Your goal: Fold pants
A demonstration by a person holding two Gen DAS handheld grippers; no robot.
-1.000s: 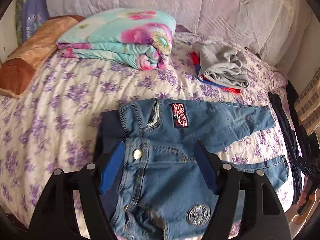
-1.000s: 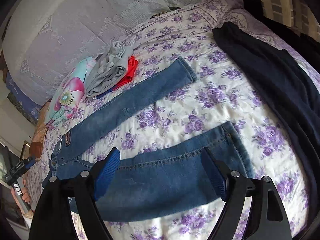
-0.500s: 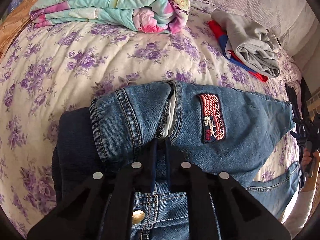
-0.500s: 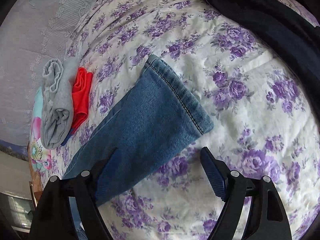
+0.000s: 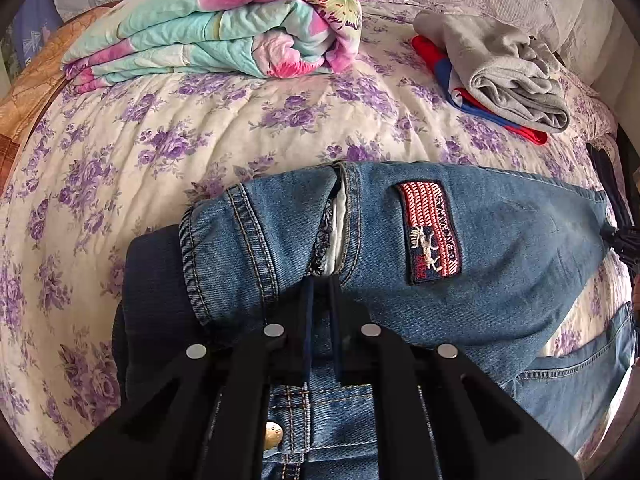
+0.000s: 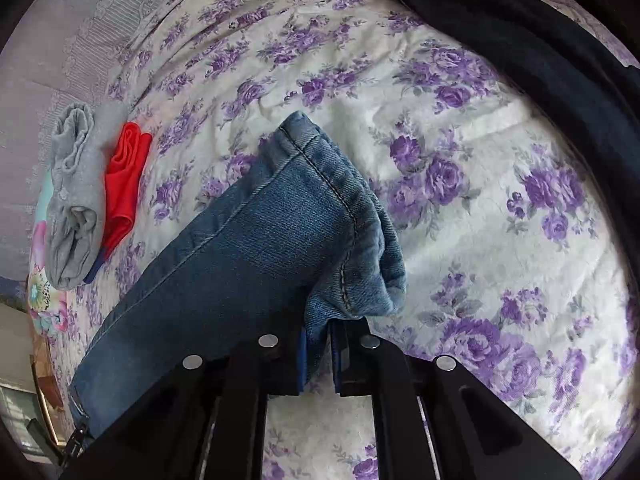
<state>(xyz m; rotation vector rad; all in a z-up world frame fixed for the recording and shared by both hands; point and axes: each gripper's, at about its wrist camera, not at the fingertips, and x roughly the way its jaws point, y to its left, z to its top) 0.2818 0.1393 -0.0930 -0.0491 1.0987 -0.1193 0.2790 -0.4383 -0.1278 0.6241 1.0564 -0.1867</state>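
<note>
Pinching at both ends right now: my left gripper (image 5: 320, 300) has its jaws pressed together on the waist area of the blue denim pants (image 5: 460, 272), right below the open fly and just beside the red-and-navy embroidered patch (image 5: 430, 232), w/ the brass button (image 5: 273, 433) showing under the fingers; my right gripper (image 6: 318, 344) is pinched tight on the hem of one denim leg (image 6: 240, 256), cuff bunched up between the pads. Pants lie flat on the white bedspread w/ purple flowers (image 5: 168, 152), a dark navy ribbed waistband (image 5: 156, 304) sticking out on the waist side. Key relation: the pants' long axis runs from my left grip (waist) out to my right grip (cuff), so I'm holding one leg at both its ends, approx. along its length. The other leg (image 5: 580, 376) lies nearer to me, low right in the left view, apart from the held one w/ bedspread showing between. So my guess is the next move carries this held leg sideways, across the axis, onto that other leg, both grips travelling together so the denim stays taut & doesn't twist. Nothing in the way there; the folded grey garment on red cloth (image 5: 504, 72), the rolled floral quilt (image 5: 224, 24) and the dark navy garment (image 6: 520, 40) all sit well apart, on the far side.
</note>
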